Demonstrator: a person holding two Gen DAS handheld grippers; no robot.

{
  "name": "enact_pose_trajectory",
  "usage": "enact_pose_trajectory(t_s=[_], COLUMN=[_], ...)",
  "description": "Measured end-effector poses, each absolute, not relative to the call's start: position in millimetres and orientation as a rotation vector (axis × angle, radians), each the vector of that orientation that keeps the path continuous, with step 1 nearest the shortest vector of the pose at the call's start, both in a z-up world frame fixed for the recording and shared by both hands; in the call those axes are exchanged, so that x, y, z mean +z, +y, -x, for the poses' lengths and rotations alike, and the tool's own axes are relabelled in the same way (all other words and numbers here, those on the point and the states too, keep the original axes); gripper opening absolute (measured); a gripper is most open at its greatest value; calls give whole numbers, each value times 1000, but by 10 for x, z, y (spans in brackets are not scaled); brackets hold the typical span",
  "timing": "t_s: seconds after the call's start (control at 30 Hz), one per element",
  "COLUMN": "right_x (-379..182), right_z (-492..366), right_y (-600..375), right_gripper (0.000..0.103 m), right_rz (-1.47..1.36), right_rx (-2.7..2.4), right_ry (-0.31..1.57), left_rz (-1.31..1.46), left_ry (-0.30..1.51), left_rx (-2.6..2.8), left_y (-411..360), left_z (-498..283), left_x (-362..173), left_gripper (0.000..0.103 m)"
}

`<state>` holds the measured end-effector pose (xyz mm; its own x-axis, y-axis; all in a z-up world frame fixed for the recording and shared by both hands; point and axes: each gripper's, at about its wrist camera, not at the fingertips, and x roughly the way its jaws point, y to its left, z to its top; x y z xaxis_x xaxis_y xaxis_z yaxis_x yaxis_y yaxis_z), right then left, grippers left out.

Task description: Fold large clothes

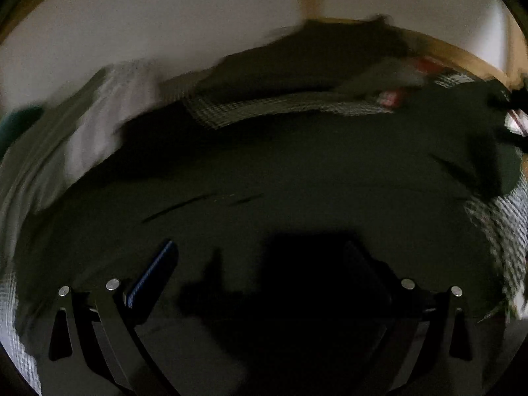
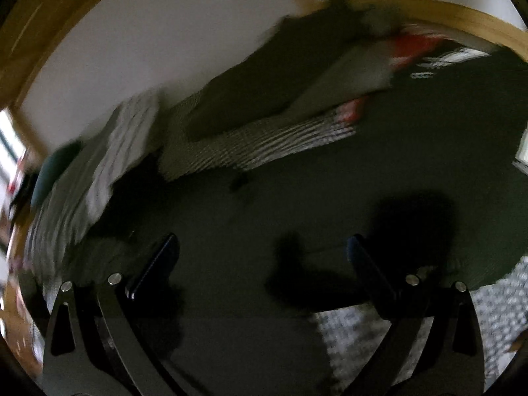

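A large dark green garment (image 1: 280,171) lies spread flat on a checked bedcover (image 1: 264,107). My left gripper (image 1: 260,264) hovers just above the garment, fingers wide apart and empty; its right finger is lost in shadow. The same garment (image 2: 297,204) fills the right wrist view. My right gripper (image 2: 264,254) is open and empty above the garment, near its lower edge where the checked cover (image 2: 356,336) shows. Both views are motion blurred.
A pale striped cloth (image 1: 95,115) lies bunched at the left, also in the right wrist view (image 2: 99,171). Folded dark and grey clothes with a red piece (image 2: 412,46) are stacked at the back by the wooden bed frame (image 2: 445,10). A white wall (image 1: 165,16) stands behind.
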<state>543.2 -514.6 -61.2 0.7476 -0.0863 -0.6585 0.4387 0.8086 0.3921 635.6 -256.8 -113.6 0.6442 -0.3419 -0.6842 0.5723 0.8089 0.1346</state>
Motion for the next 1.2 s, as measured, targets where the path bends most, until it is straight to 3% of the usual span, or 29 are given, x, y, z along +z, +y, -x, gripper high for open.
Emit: enact_pose_trajectory(t_s=[0.4, 0.67, 0.7, 0.73, 0.77, 0.93, 1.03, 1.1, 1.17, 1.2], right_x=[-445, -610, -617, -622, -632, -649, -695, -705, -783, -833], right_z=[-4442, -4168, -4175, -4194, -4225, -4362, -4491, -4550, -4555, -4539], right_y=[-6686, -7371, -7429, -7464, -7504, -7582, -7609, -7627, -7687, -7724], right_gripper=[100, 100, 100, 100, 100, 100, 99, 83, 36, 34], right_rz=[-741, -918, -920, -924, -931, -933, -951, -950, -976, -1009], right_rx=[-546, -447, -430, -422, -406, -346, -345, -359, -448, -447], right_ry=[492, 382, 369, 370, 372, 377, 389, 395, 417, 408], left_rz=[-950, -1029, -1029, -1023, -1015, -849, -780, -722, -651, -626], left_ry=[300, 365, 393, 418, 441, 567, 562, 561, 594, 612], left_rx=[-725, -791, -801, -810, -795, -825, -824, -815, -803, -801], left_y=[-4901, -5517, -5551, -5575, -5608, -5486, -5374, -5285, -5198, -5146], left_z=[-5379, -5557, -5608, -5655, -5692, -6013, -6061, -6084, -6146, -6146], left_x=[-1510, -1816, -1864, -1890, -1919, -1818, -1715, -1641, -1588, -1588], left_gripper=[99, 97, 92, 63, 46, 13, 6, 6, 6, 6])
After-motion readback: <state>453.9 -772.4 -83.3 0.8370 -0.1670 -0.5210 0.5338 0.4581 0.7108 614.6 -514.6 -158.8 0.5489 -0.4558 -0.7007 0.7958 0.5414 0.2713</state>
